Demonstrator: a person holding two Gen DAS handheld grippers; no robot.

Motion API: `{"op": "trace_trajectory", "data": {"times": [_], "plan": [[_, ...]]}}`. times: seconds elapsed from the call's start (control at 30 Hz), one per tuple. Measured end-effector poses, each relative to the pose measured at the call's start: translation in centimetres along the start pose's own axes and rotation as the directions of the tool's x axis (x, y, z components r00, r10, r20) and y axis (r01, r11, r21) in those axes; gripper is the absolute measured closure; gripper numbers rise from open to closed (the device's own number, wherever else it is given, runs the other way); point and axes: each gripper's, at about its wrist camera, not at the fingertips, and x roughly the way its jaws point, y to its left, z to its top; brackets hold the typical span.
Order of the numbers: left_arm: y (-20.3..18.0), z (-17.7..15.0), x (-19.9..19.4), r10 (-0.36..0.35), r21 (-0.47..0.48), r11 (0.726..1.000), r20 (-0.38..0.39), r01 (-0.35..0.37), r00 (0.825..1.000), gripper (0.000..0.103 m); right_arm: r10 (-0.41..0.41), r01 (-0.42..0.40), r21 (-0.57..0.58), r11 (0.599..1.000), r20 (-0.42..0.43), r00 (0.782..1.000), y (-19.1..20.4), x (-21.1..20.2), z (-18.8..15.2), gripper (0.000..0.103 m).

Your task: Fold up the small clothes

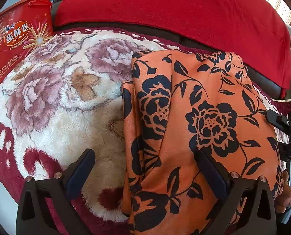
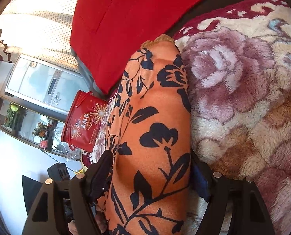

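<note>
Folded orange garment (image 1: 204,117) on a blanket (image 1: 57,98)

Printed with black flowers and leaves, it is laid in lengthwise folds, its layered edges seen at one side.

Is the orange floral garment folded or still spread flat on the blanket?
Folded: the orange floral garment lies doubled in layers, with stacked edges along its left side, on the plush blanket.

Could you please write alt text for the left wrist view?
An orange garment with black flowers lies folded on a plush floral blanket, between the open left claw fingers. A red egg-roll tin and red cushion sit behind.
</note>
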Motion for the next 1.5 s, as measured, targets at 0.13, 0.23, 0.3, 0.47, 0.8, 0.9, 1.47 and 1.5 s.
{"op": "trace_trajectory", "data": {"times": [0.13, 0.23, 0.3, 0.47, 0.8, 0.9, 1.47, 1.5], "plan": [[0.0, -0.1, 0.0, -0.001, -0.005, 1.0, -0.001, 0.001, 1.0, 0.0, -0.002, 0.002, -0.006, 1.0, 0.004, 1.0, 0.2, 0.1, -0.2, 0.025], [0.0, 0.0, 0.1, -0.002, -0.008, 1.0, -0.003, 0.002, 1.0, 0.0, -0.011, 0.011, -0.016, 1.0, 0.008, 1.0, 0.5, 0.1, -0.4, 0.025], [0.0, 0.0, 0.1, -0.001, -0.009, 1.0, -0.003, 0.001, 1.0, 0.0, -0.023, 0.023, -0.026, 0.999, 0.01, 1.0, 0.8, 0.2, -0.6, 0.025], [0.1, 0.0, 0.1, -0.003, -0.011, 1.0, -0.005, 0.003, 1.0, 0.0, -0.065, 0.067, -0.056, 0.996, 0.025, 0.998, 1.4, 0.2, -0.8, 0.032], [0.0, -0.1, 0.1, 0.0, -0.022, 1.0, -0.012, -0.001, 1.0, 0.0, -0.065, 0.068, -0.082, 0.994, 0.036, 0.997, 1.9, 1.2, -1.4, 0.047], [-0.2, -0.1, 0.1, -0.003, -0.022, 1.0, -0.014, 0.002, 1.0, 0.0, -0.07, 0.075, -0.093, 0.993, 0.05, 0.996, 2.0, 1.2, -1.5, 0.05], [-7.1, 0.0, -2.1, -0.041, 0.087, 0.995, 0.039, 0.037, 0.998, 0.0, 0.021, 0.064, -0.29, 0.955, 0.28, 0.96, 7.7, -6.8, -4.2, 0.068], [-8.5, -0.1, -2.1, -0.055, 0.116, 0.992, 0.041, 0.05, 0.998, 0.0, 0.019, 0.069, -0.282, 0.957, 0.298, 0.954, 7.3, -8.0, -4.3, 0.068]]}}
